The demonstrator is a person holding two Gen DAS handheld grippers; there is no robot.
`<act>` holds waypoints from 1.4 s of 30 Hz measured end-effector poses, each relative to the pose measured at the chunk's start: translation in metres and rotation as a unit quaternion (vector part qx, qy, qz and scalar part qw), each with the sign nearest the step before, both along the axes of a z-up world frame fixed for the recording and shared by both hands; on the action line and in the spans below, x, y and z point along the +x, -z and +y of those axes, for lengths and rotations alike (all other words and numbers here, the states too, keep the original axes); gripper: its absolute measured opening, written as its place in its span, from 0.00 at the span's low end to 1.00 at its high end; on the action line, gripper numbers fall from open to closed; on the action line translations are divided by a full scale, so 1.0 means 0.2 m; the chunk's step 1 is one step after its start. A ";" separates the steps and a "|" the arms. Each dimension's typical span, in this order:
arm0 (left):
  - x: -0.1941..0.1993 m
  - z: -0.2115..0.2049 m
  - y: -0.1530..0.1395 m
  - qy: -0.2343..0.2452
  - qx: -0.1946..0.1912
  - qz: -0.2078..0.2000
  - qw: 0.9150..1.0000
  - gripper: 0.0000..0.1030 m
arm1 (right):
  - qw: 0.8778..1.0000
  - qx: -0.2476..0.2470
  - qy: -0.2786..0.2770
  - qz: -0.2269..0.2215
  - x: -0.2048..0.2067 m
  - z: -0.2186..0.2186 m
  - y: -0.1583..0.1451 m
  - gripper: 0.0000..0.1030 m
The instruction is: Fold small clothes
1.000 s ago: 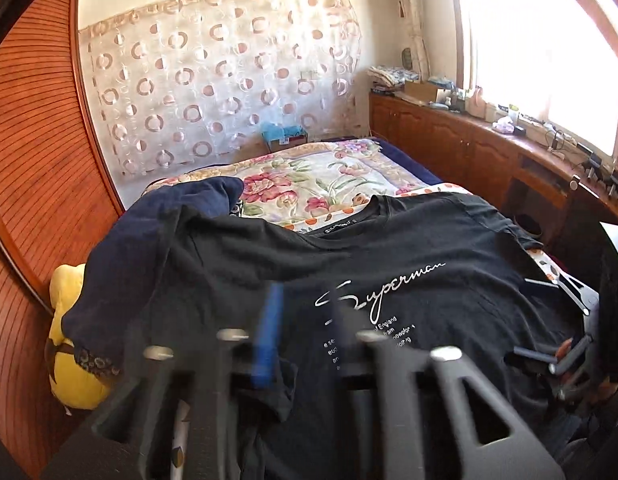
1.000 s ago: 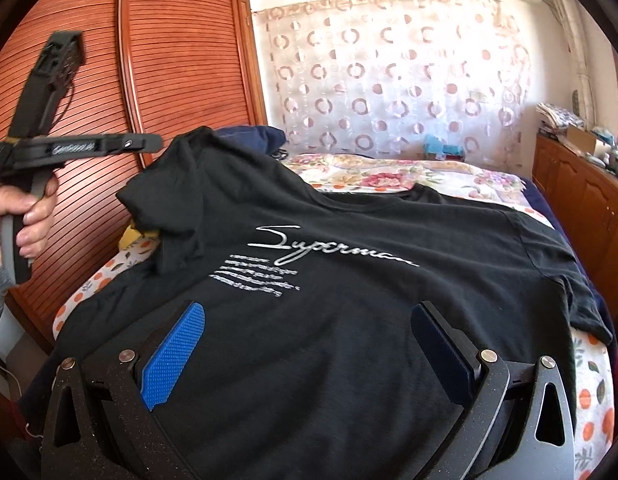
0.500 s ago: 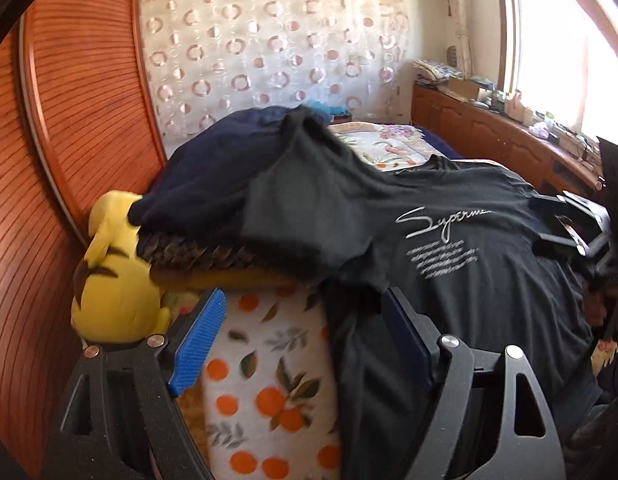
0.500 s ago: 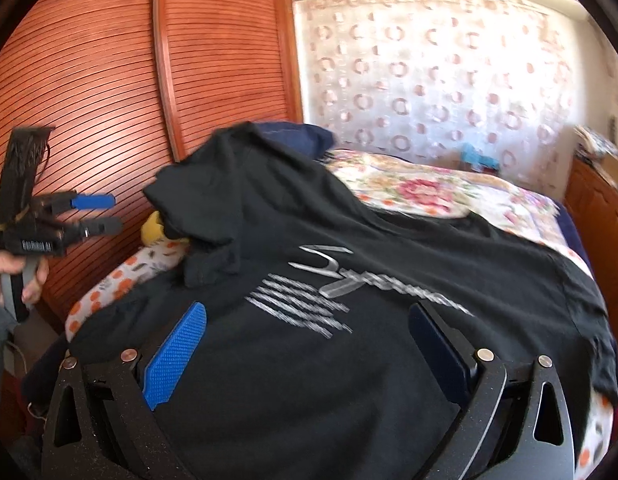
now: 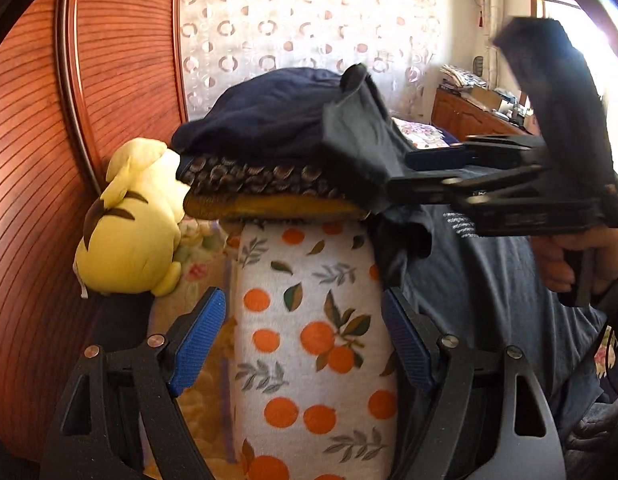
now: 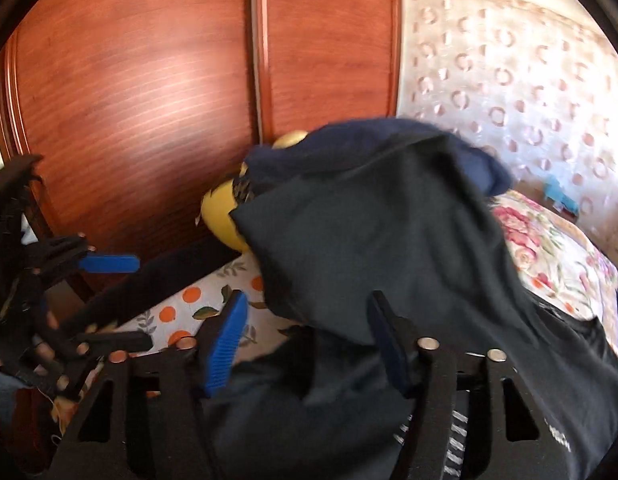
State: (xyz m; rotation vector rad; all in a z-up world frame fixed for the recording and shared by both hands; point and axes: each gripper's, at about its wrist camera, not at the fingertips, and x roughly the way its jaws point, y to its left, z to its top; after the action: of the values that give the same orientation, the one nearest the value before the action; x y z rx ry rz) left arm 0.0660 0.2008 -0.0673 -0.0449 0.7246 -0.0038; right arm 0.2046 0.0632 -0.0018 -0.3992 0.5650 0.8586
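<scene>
Both our grippers, left [image 5: 303,342] and right [image 6: 307,342], hold their fingers spread wide, grasping nothing. Our black T-shirt [image 6: 389,248] lies on the bed [image 5: 309,320], one sleeve draped over a pile of clothes [image 5: 265,152] beside a yellow plush toy [image 5: 129,224].

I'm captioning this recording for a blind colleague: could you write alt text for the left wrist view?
The open left gripper hovers over an orange-print sheet. Ahead, a black T-shirt drapes onto stacked dark clothes beside a yellow plush toy. The right gripper reaches in toward the shirt's sleeve.
</scene>
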 end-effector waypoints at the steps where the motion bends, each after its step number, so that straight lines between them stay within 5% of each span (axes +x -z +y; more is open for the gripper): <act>1: 0.00 0.00 0.01 -0.001 -0.003 0.002 1.000 0.79 | 1.000 -0.010 0.000 -0.003 0.01 0.03 0.01 0.52; 5: -0.01 0.00 0.03 0.000 -0.009 0.007 1.000 0.79 | 0.998 -0.056 0.020 -0.035 0.03 0.16 0.05 0.47; 7: -0.01 -0.01 0.03 0.004 -0.011 0.009 1.000 0.79 | 0.996 -0.069 0.020 -0.049 0.04 0.22 0.04 0.22; 10: 0.00 -0.05 0.04 0.012 -0.011 0.011 1.000 0.79 | 0.999 -0.032 0.003 -0.043 0.00 0.13 -0.04 0.05; 16: 0.04 -0.14 0.05 0.027 -0.008 0.017 0.999 0.79 | 0.996 0.085 0.028 -0.005 0.06 -0.25 -0.20 0.05; 20: 0.08 -0.21 0.05 0.038 -0.001 0.020 0.999 0.79 | 0.990 0.062 0.129 -0.004 0.19 -0.48 -0.12 0.08; 22: 0.11 -0.25 0.06 0.043 0.003 0.023 0.999 0.79 | 0.985 0.042 0.169 0.008 0.25 -0.56 -0.07 0.25; 25: 0.14 -0.28 0.07 0.047 0.009 0.030 0.998 0.79 | 0.978 0.045 0.202 0.019 0.29 -0.68 -0.01 0.34; 37: 0.19 -0.30 0.12 0.040 0.014 0.048 0.998 0.79 | 0.987 0.040 0.154 0.038 0.33 -0.63 0.04 0.42; 42: 0.18 -0.37 0.08 0.049 0.011 0.033 0.998 0.79 | 0.989 0.034 0.142 0.037 0.24 -0.78 0.03 0.42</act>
State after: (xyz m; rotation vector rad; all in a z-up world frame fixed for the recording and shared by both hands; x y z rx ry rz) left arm 0.1024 0.1273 -0.0823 0.0117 0.7923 -0.0888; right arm 0.2525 -0.0925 -0.0082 -0.2177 0.6414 0.6178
